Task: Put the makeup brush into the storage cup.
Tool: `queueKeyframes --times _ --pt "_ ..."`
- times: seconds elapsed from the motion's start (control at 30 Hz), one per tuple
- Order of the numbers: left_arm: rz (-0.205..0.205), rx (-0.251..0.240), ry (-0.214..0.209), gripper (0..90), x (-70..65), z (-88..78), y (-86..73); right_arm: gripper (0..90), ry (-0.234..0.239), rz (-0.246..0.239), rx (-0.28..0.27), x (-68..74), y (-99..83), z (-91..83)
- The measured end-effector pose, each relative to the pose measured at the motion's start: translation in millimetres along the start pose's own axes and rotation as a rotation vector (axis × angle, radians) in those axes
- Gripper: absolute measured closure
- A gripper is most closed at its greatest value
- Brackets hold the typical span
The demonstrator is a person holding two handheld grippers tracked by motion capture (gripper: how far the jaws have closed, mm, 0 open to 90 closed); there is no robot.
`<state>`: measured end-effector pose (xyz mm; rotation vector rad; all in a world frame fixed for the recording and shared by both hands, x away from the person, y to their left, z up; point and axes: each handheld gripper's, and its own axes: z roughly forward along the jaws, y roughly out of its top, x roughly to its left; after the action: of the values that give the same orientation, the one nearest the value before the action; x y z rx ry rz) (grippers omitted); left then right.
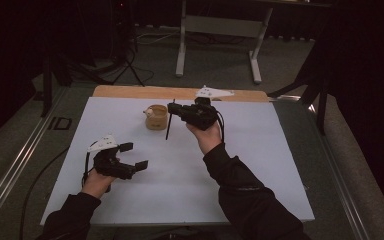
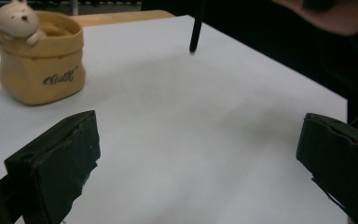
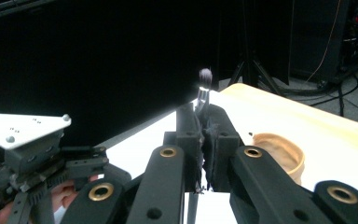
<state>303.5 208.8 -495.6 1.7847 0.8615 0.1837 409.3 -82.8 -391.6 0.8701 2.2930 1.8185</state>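
One brush [image 1: 169, 121] is hanging clamped in my right gripper [image 1: 176, 108], at three o'clock of the yellow pot [image 1: 156, 117]; I am still needing to drop it in. My left gripper [image 1: 134, 156] is gaping empty.

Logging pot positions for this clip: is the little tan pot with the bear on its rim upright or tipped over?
Upright. The tan pot sits on its base on the white board, opening facing up, the bear perched at the rim.
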Motion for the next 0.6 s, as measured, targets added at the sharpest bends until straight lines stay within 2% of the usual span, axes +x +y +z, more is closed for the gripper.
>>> queueKeyframes --times 0.2,0.3,0.4,0.5,0.6 --pt "0.027 -0.023 0.036 0.4 2.0 -2.0 -10.1 85.6 -0.020 -0.006 -0.007 -8.5 10.7 3.6" --pt "0.017 -0.041 0.034 0.4 4.1 -2.5 -11.9 85.6 -0.029 -0.016 -0.015 -11.6 18.3 5.4" --pt "0.030 -0.064 0.032 0.4 4.2 -2.9 -13.3 85.6 -0.034 -0.019 -0.025 -15.3 26.1 8.4" --pt "0.033 -0.070 0.027 0.4 3.9 -2.9 -13.1 85.6 -0.040 -0.023 -0.027 -17.5 31.1 11.5" --pt "0.053 -0.073 0.035 0.4 2.2 -2.6 -13.3 85.6 -0.043 -0.031 -0.031 -20.6 38.8 17.9"
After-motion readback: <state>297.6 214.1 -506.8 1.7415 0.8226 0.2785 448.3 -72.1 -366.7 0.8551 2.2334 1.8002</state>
